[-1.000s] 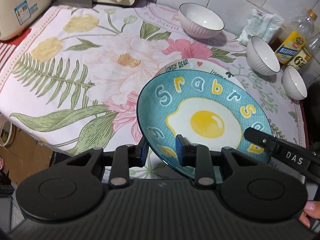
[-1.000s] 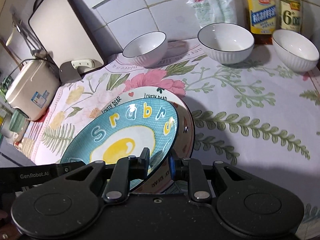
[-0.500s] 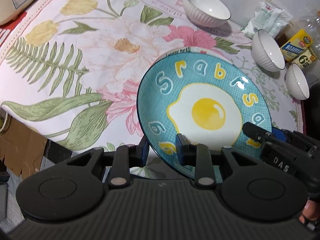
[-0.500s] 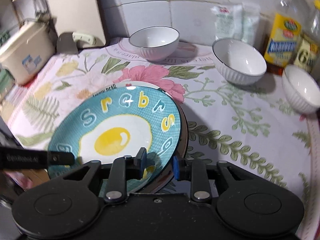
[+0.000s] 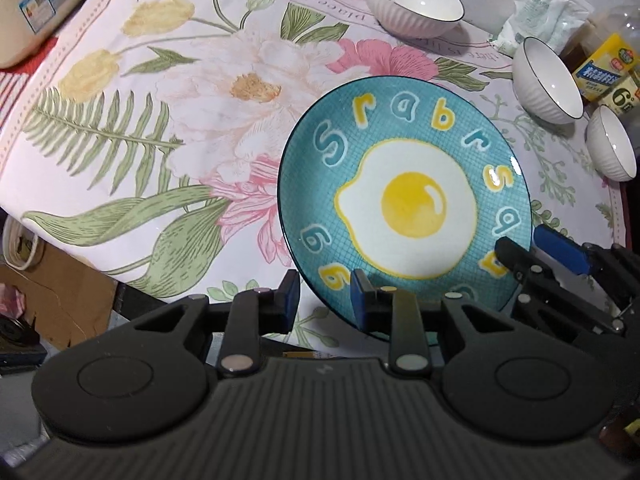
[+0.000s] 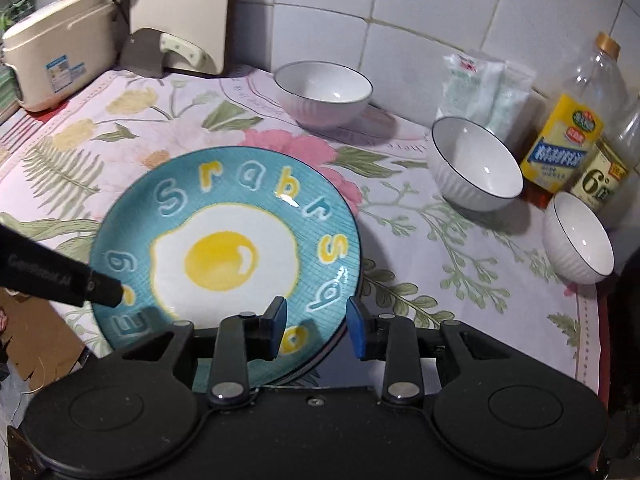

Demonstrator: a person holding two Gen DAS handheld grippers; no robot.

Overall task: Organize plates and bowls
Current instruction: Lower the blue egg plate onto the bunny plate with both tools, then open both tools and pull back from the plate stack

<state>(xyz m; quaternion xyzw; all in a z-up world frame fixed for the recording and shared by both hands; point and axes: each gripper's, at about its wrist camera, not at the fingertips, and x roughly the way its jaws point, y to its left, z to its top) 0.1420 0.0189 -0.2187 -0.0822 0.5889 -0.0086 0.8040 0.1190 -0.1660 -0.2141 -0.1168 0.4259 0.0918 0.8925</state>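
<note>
The left hand-held gripper (image 5: 325,300) pinches the near rim of the blue egg plate (image 5: 404,204), which sits on the floral worktop (image 5: 160,128) just ahead of both tools. The right hand-held gripper (image 6: 316,326), its jaws just opening, straddles the rim without pressing. Best to free the right fully before the left lets go, so the plate settles flat.

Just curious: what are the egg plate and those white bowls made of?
The egg plate looks like glazed ceramic: glossy, with bright glints over printed colours. The white bowls look like glazed porcelain, ribbed outside with thin dark rims, though melamine can't be excluded.
</note>
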